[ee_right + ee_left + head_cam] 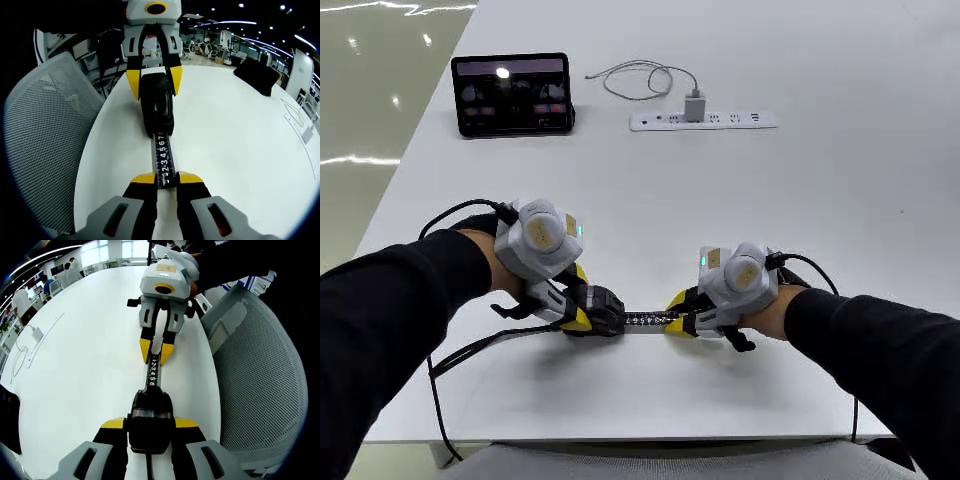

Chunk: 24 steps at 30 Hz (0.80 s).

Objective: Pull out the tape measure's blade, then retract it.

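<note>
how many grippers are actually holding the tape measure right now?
2. The left gripper clamps the tape measure by its black body; the right gripper pinches the end of the pulled-out blade.

You are working in an open-plan office. You are sitting at a long white matte surface (720,200), with a grey mesh office chair (45,125) curving beside it. A white power strip (740,120) carrying a white plugged-in charger (694,105) and a black tablet (512,94) are lying at the far end. Strip ceiling lights (239,22) are shining over more desks (202,54), and people (21,299) are showing in the background.
</note>
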Available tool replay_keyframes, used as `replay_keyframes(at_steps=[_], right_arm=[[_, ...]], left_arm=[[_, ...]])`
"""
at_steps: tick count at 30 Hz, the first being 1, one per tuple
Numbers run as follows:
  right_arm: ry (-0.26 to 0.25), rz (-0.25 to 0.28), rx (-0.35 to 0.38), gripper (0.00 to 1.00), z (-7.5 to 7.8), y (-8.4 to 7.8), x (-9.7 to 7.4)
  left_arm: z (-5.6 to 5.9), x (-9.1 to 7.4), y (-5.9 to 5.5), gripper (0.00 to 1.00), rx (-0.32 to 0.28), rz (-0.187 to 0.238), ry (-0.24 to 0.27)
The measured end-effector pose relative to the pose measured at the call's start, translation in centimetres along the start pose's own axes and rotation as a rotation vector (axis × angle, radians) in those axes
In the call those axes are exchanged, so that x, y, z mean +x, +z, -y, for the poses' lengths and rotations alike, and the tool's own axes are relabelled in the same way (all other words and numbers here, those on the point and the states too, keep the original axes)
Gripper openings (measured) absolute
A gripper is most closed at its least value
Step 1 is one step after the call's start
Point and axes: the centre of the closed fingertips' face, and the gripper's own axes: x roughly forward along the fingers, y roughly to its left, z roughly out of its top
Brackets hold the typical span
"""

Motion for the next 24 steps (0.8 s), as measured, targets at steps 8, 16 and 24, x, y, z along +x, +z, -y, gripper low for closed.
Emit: replay_keyframes(at_steps=[8,16,24], right_arm=[[-0.004,-0.002,0.008,0.09,0.1,-0.4,-0.4],[-0.008,-0.004,0.009,0.09,0.1,-0.8,-0.8],[-0.012,-0.006,0.016,0.09,0.2,-1.1,-1.2]], left_arm=[[0.1,0.0,0.0,0.29,0.000,0.000,-0.001],[0.2,0.0,0.1,0.29,0.001,0.000,0.000],[0.3,-0.1,0.2,0.29,-0.005,-0.001,0.005]])
